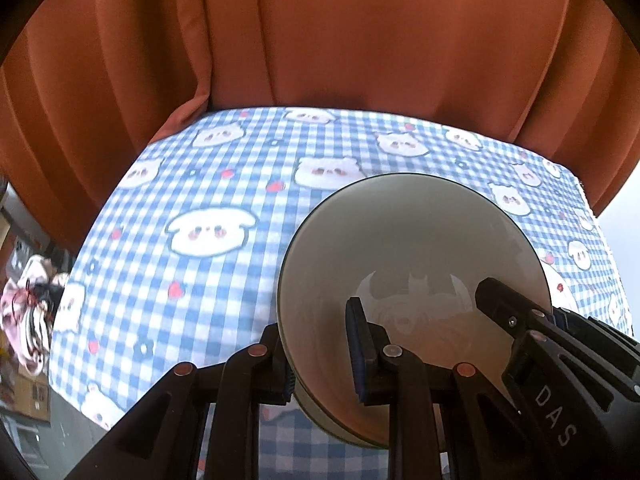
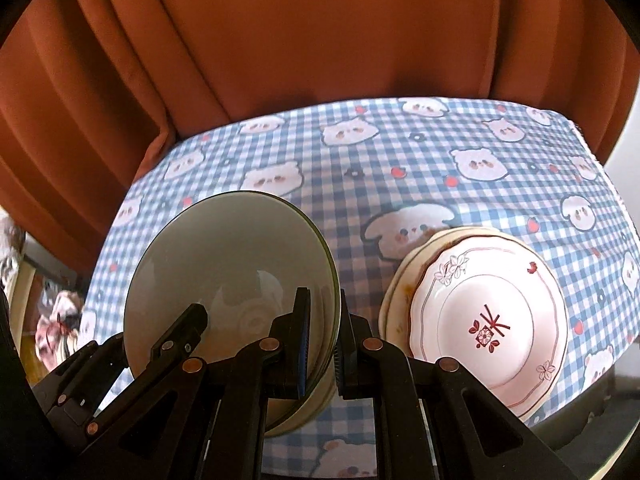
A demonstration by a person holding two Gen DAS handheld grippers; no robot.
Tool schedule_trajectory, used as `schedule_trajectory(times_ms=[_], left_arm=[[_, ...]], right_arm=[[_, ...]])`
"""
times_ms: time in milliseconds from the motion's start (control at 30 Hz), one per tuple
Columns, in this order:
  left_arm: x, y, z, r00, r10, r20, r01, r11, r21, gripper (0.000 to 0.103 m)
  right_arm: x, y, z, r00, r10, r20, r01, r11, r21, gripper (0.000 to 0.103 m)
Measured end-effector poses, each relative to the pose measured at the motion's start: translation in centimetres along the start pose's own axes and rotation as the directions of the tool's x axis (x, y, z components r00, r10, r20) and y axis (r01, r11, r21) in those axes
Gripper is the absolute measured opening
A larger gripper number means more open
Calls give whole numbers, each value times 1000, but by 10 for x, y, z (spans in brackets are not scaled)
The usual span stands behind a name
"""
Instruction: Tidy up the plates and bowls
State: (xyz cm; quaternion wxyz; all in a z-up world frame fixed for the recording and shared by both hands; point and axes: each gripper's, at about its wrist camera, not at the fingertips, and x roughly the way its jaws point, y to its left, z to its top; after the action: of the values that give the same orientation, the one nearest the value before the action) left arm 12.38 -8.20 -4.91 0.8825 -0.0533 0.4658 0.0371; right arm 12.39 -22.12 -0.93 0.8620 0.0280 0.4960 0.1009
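Observation:
A pale green bowl (image 1: 408,240) with a dark rim is held over the blue checked tablecloth (image 1: 192,184). My left gripper (image 1: 320,356) is shut on the bowl's left rim, one finger inside and one outside. My right gripper (image 2: 322,344) is shut on the same bowl (image 2: 228,256) at its right rim. Each gripper's black body shows in the other's view. In the right wrist view, a stack of white plates (image 2: 492,320) with a red floral print lies on the cloth to the right of the bowl.
An orange curtain (image 1: 340,40) hangs behind the table's far edge. The cloth-covered table (image 2: 400,152) stretches ahead. Clutter and a pink object (image 1: 28,304) lie off the table's left edge, lower down.

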Motion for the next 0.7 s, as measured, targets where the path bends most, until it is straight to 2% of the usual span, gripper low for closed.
schedule_trajectory(times_ms=[267,700], left_arm=[[8,-2,-12,999,29,-31,-30,999,-33,20],[14,-10,-11,998,65,-26,-65,998,-19,20]], right_arm=[[15,-2,-8,999,29,-43,-32,998,-52,13],[22,-5,-4,999,20,-34,-23,995,-102,13]])
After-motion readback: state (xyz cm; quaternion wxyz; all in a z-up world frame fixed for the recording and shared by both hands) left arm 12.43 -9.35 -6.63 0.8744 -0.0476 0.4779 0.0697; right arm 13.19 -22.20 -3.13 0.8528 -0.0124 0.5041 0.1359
